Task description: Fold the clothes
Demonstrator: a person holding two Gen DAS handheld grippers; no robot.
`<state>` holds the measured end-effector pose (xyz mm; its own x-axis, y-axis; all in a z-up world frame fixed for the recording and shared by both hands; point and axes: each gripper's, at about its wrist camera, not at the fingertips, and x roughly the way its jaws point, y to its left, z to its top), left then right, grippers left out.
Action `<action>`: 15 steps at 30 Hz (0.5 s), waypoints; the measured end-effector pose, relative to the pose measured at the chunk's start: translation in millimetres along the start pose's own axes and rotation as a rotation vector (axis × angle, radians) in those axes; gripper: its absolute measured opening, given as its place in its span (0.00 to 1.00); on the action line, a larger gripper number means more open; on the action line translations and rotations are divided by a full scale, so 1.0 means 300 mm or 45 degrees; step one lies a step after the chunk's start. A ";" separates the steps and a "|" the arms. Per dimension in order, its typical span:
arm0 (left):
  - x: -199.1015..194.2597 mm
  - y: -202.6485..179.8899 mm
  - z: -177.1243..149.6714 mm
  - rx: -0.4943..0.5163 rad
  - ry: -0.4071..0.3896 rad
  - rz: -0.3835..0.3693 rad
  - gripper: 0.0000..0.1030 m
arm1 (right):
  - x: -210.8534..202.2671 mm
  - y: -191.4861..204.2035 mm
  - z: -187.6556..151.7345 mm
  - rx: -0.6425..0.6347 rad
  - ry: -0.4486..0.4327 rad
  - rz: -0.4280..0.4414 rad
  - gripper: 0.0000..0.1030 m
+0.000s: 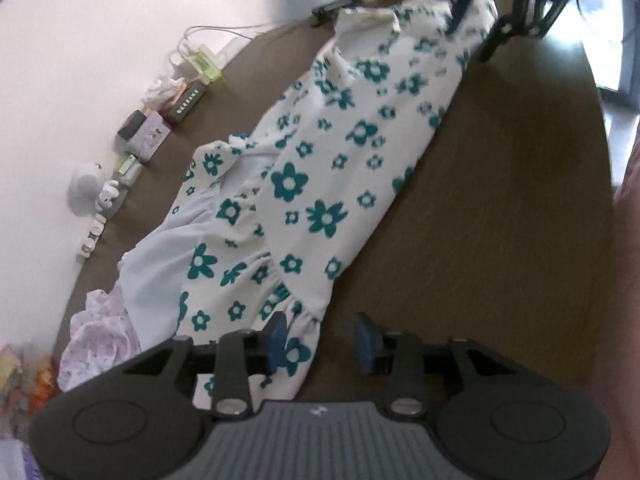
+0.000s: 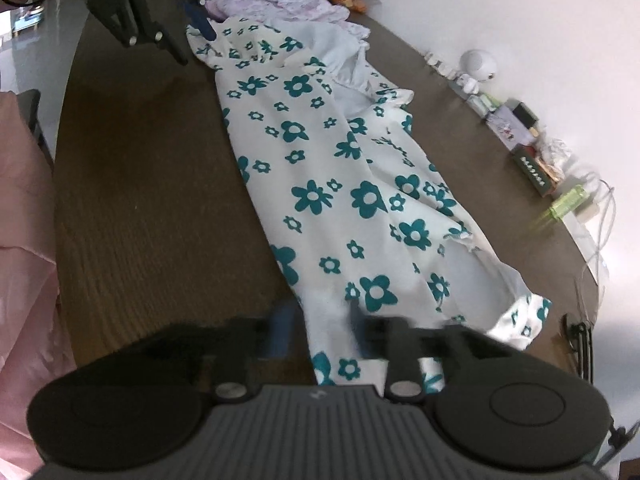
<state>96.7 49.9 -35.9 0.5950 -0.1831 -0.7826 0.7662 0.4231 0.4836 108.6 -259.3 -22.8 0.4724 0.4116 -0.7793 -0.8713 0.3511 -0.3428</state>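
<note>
While we work over a brown wooden table (image 1: 500, 220) set against a white wall (image 1: 100, 40), the flowered dress (image 1: 320, 184) lies stretched along it. Our left gripper (image 1: 322, 340) stands part open over its hem; our right gripper (image 2: 320, 332) straddles the opposite end, jaws apart. Small boxes (image 2: 516, 120) line the wall.

A white dress (image 1: 320, 184) printed with teal flowers is laid lengthwise along the brown table (image 1: 500, 220), folded into a long narrow strip. Its gathered, ruffled hem is seen at one end and its neckline at the other. Pale lining is turned out along the far edge, where wrinkles are bunched.
</note>
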 end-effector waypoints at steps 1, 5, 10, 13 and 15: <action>0.004 -0.003 0.001 0.011 -0.003 0.010 0.33 | -0.005 0.005 -0.011 0.012 0.000 -0.009 0.42; 0.038 0.007 0.019 0.051 -0.003 0.047 0.32 | -0.024 0.003 -0.065 0.097 0.009 -0.072 0.42; 0.081 0.007 0.048 0.149 0.010 0.032 0.09 | -0.045 -0.016 -0.130 0.176 0.028 -0.153 0.41; 0.081 0.011 0.051 0.147 0.024 -0.011 0.05 | -0.047 -0.041 -0.159 0.224 0.030 -0.150 0.26; 0.067 0.018 0.048 0.120 0.032 -0.072 0.04 | -0.048 -0.055 -0.173 0.231 0.034 -0.136 0.14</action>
<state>116.1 35.8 -43.4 0.5448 -0.1812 -0.8188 0.8185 0.3270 0.4723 109.3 -314.7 -33.2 0.5552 0.3422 -0.7581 -0.7770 0.5386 -0.3259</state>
